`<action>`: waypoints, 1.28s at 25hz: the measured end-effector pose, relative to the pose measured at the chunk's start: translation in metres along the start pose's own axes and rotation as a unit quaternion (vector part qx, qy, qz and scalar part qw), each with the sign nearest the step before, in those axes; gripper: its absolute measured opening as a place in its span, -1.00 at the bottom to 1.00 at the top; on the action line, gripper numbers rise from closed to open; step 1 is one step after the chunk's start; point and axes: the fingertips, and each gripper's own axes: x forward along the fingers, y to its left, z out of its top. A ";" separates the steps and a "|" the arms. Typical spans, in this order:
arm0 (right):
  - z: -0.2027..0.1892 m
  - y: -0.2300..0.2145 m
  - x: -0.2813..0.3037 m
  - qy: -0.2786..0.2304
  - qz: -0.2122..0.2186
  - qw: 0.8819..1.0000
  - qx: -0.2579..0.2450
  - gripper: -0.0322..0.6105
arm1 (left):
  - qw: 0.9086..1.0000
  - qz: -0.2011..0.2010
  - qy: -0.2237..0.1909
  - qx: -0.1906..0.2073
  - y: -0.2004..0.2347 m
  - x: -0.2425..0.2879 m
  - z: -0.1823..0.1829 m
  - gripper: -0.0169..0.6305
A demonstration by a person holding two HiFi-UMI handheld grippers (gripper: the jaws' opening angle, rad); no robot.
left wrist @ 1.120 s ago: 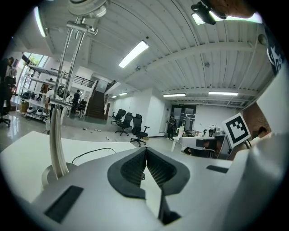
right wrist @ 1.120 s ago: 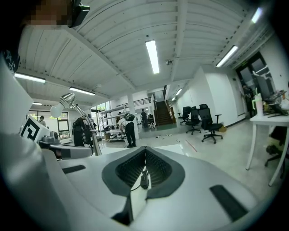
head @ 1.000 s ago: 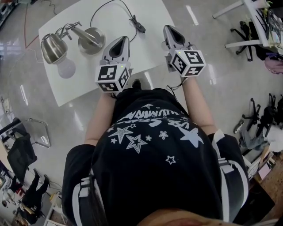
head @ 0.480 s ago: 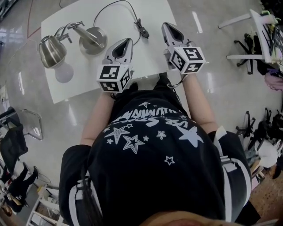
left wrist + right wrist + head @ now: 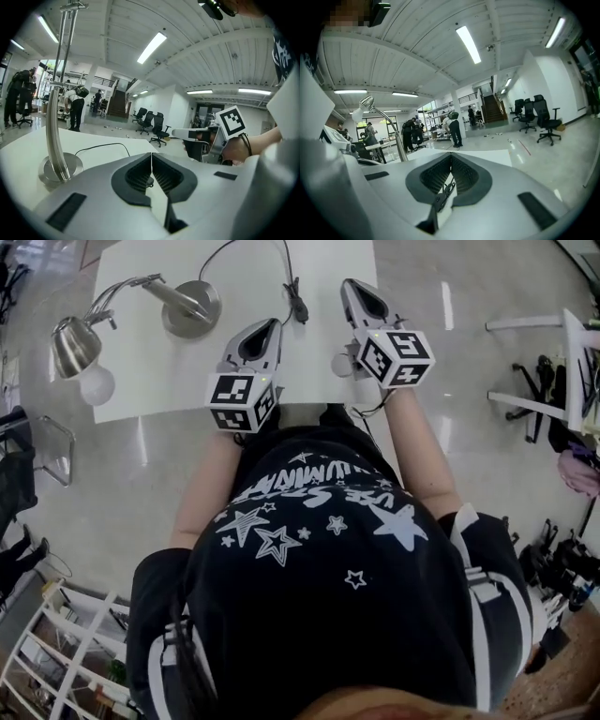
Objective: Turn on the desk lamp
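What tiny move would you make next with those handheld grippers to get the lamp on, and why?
Probably ease the left gripper forward and slightly right onto the dark in-line switch wired to the desk lamp. Both grippers are shut and empty, and that switch lies on the table just ahead, between them, nearer the left than the right gripper.

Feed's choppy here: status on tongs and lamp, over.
Left tongs shut, empty. Right tongs shut, empty. Desk lamp upright at table's left; cord switch lies between the tong tips. Nothing in the way.
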 end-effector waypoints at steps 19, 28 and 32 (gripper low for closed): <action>-0.030 -0.025 0.024 0.062 0.140 0.988 -0.020 -0.89 | 0.991 0.114 0.052 -0.046 -0.020 0.052 -0.061 -0.86; -0.047 -0.025 0.029 0.089 0.176 0.980 -0.023 -0.89 | 0.981 0.168 0.071 -0.072 -0.008 0.076 -0.088 -0.21; -0.054 -0.023 0.031 0.103 0.187 0.976 -0.030 -0.89 | 0.974 0.192 0.081 -0.084 0.005 0.086 -0.097 -0.18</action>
